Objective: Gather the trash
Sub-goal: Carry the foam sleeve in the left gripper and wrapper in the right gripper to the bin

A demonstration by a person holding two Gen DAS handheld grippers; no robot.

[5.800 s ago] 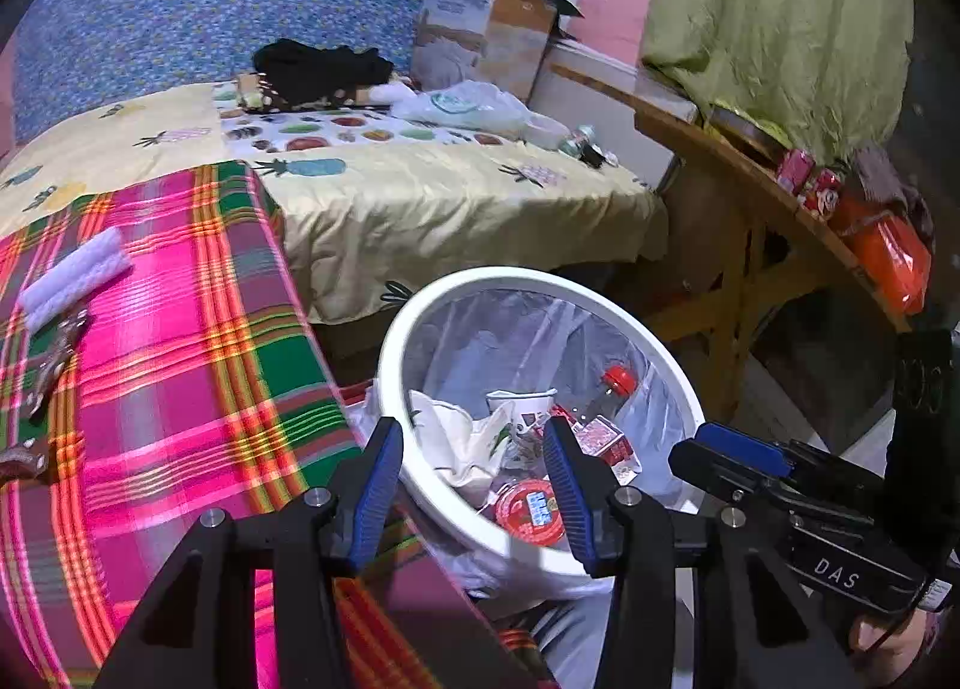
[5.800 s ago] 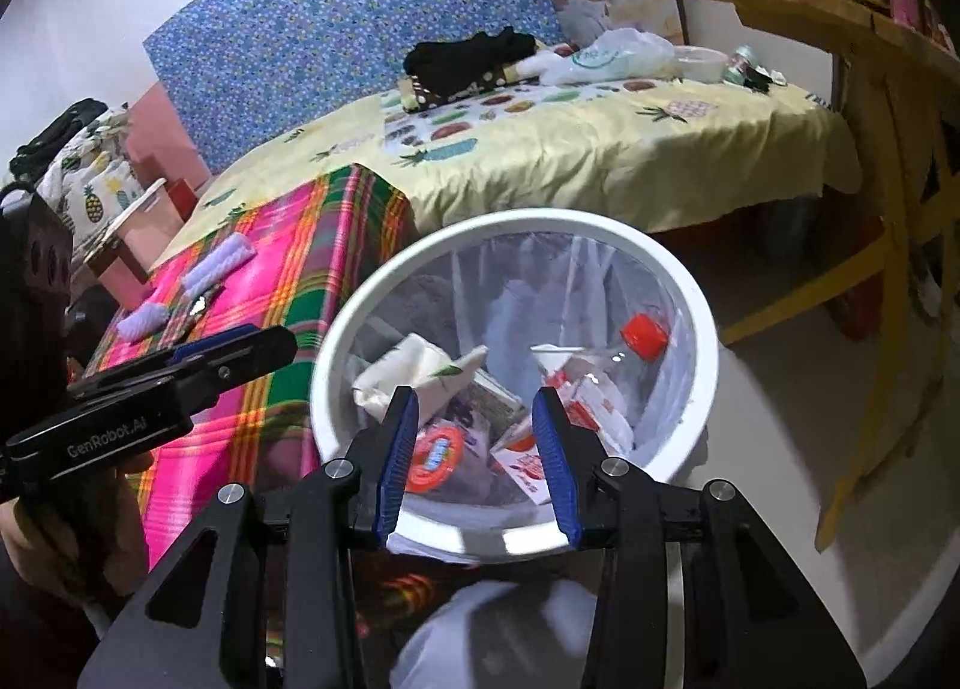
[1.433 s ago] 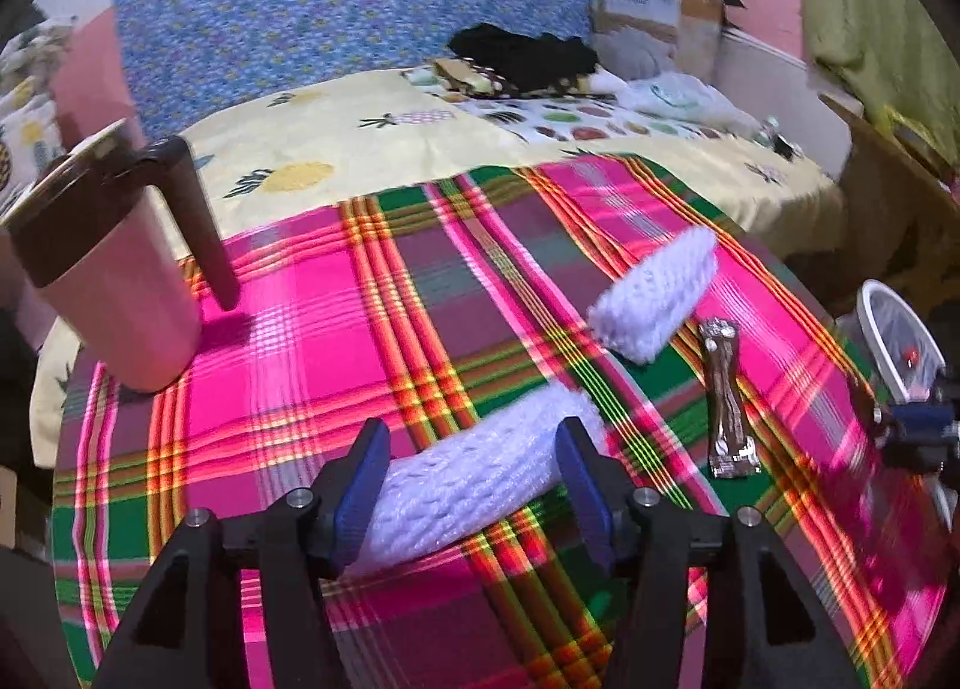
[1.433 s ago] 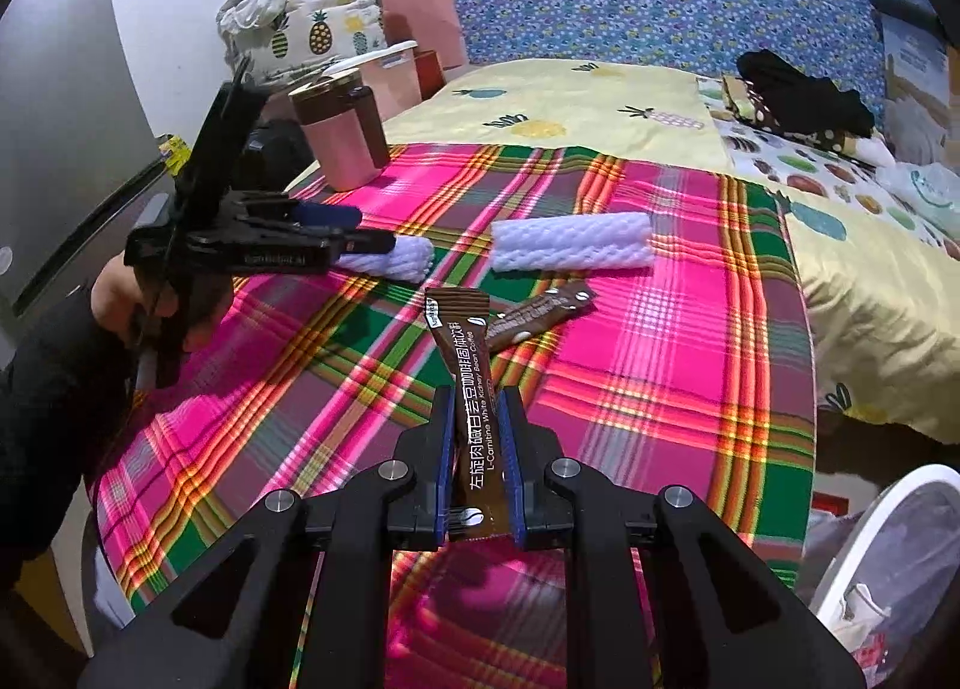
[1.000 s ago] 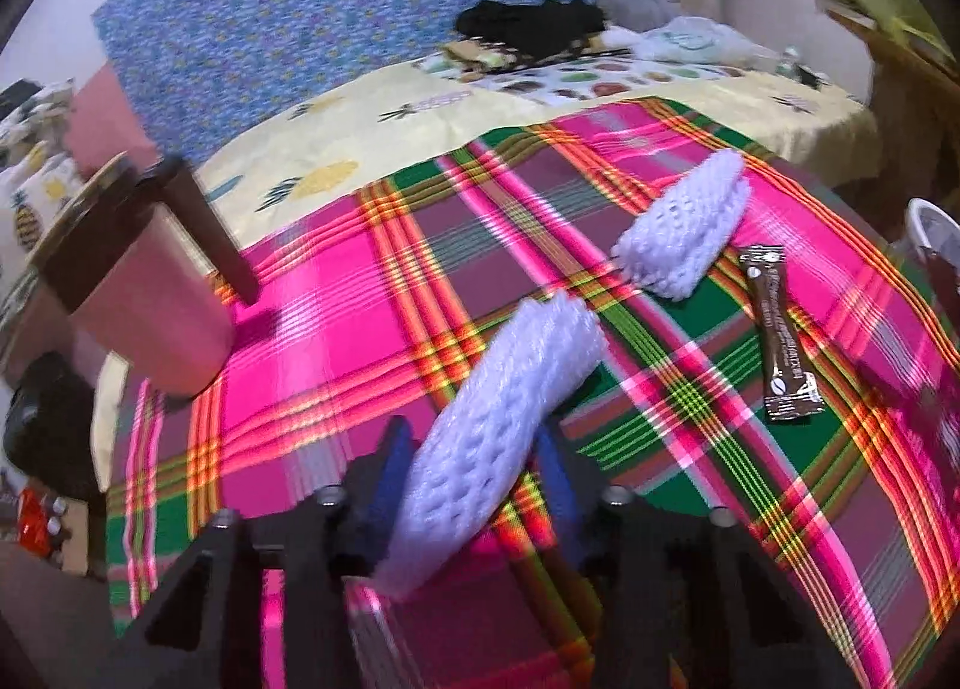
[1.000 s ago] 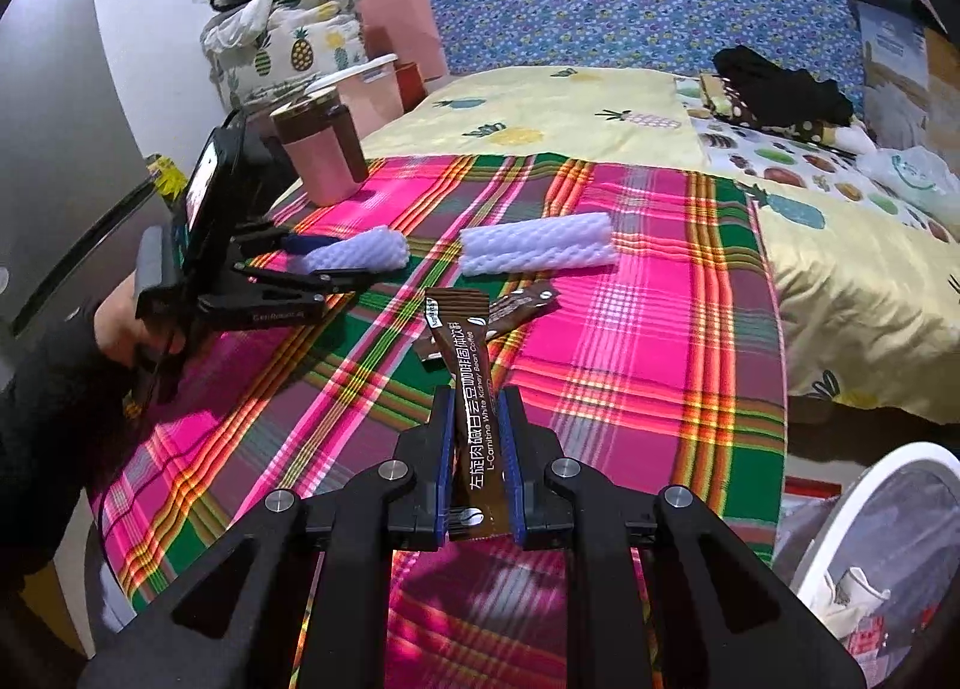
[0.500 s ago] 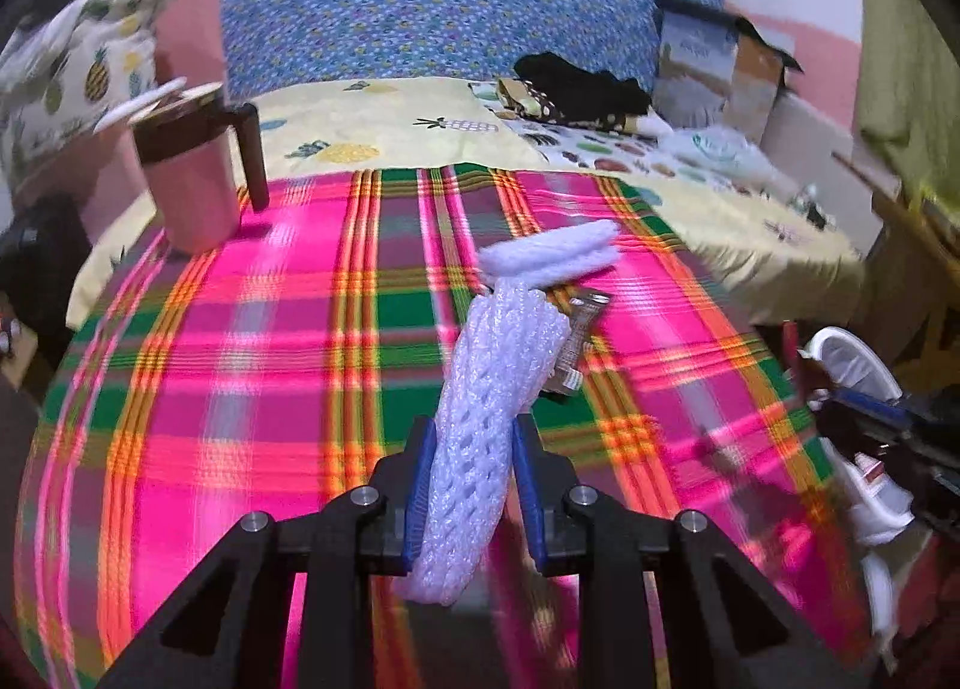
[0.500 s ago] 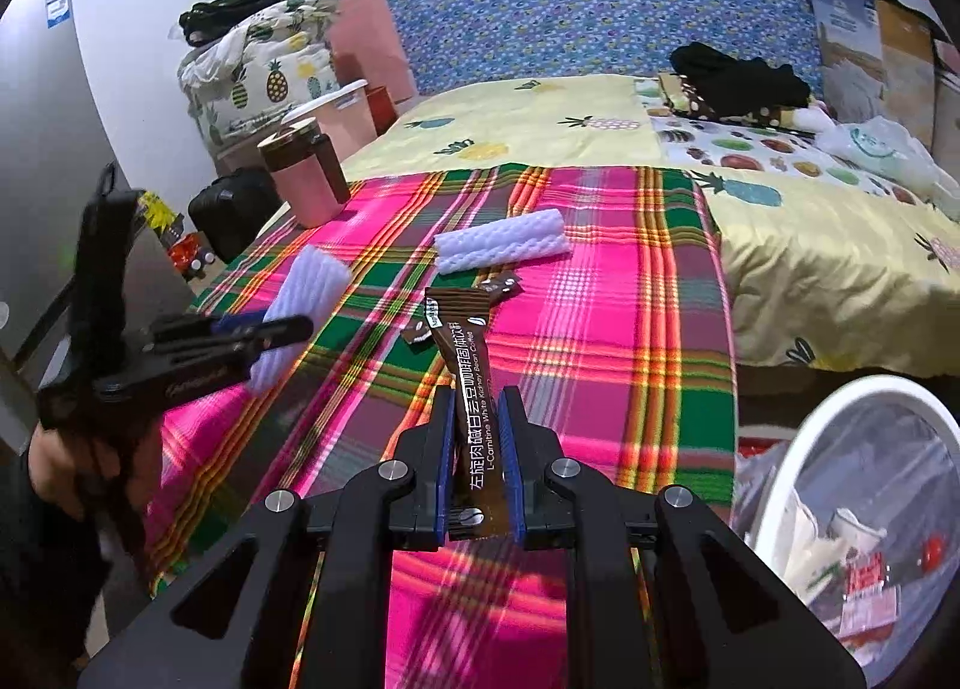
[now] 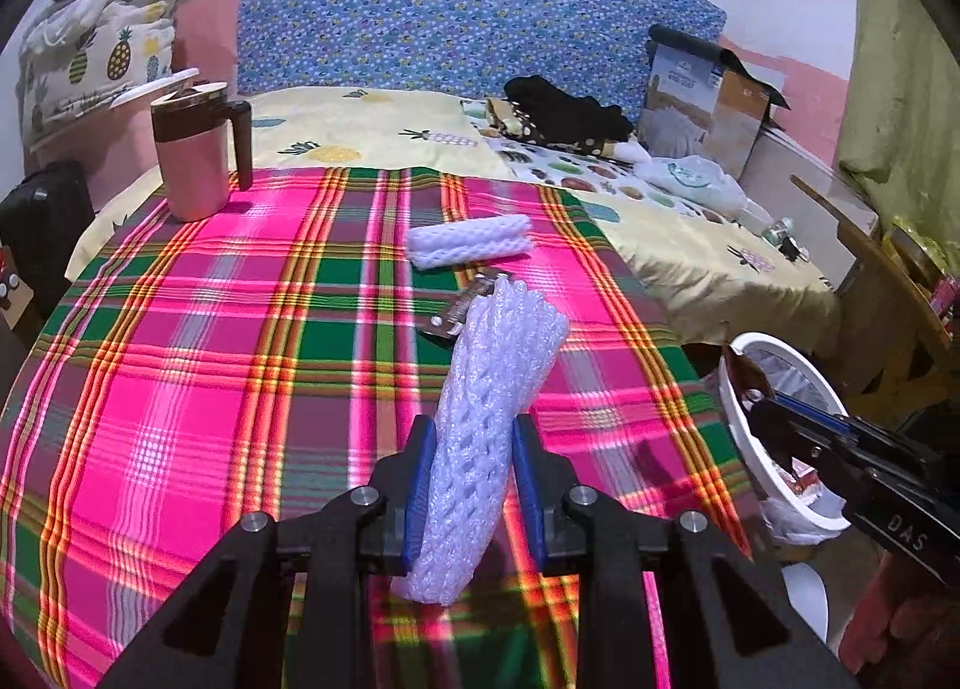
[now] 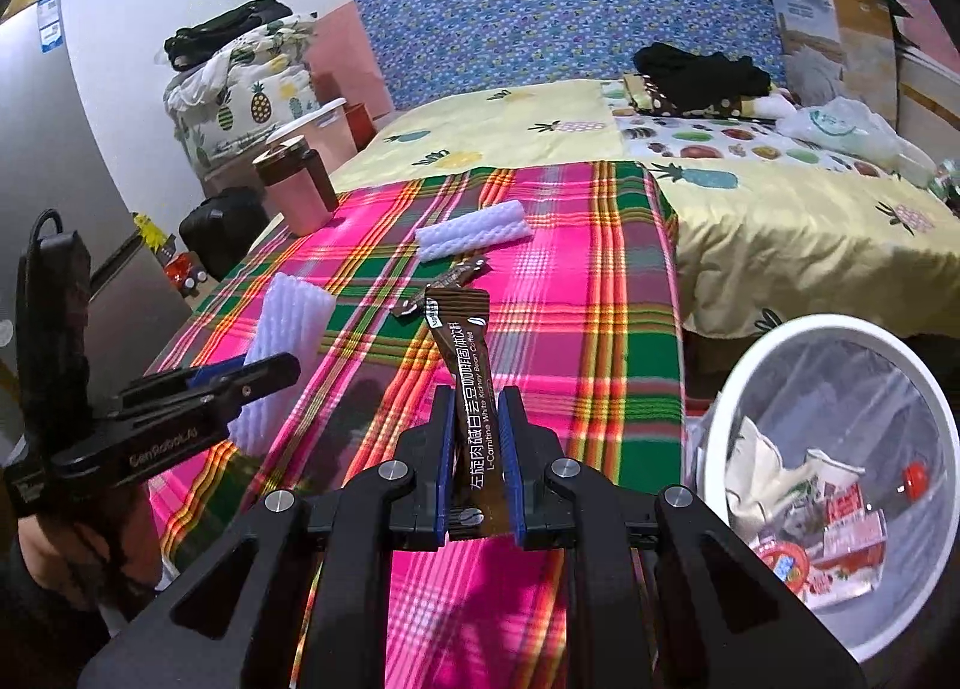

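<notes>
My left gripper (image 9: 473, 470) is shut on a white foam net sleeve (image 9: 492, 407), held up above the pink plaid tablecloth (image 9: 240, 329). The same sleeve (image 10: 282, 341) shows at the left of the right wrist view. My right gripper (image 10: 472, 437) is shut on a brown coffee sachet (image 10: 468, 389) that stands upright between its blue pads. A second foam sleeve (image 9: 468, 240) and a second brown sachet (image 9: 462, 311) lie on the cloth further back. The white trash bin (image 10: 840, 479), lined with a clear bag and holding several wrappers, stands on the floor at the table's right.
A pink mug with a brown lid (image 9: 195, 155) stands at the table's far left. Behind the table is a bed with a yellow pineapple sheet (image 9: 372, 131), black clothes (image 9: 564, 107) and a cardboard box (image 9: 702, 101). A wooden table (image 9: 888, 263) is at the right.
My left gripper has lifted the foam sleeve off the cloth and swung right toward the bin. My right gripper, with the sachet, has drifted right, bringing more of the bin into view.
</notes>
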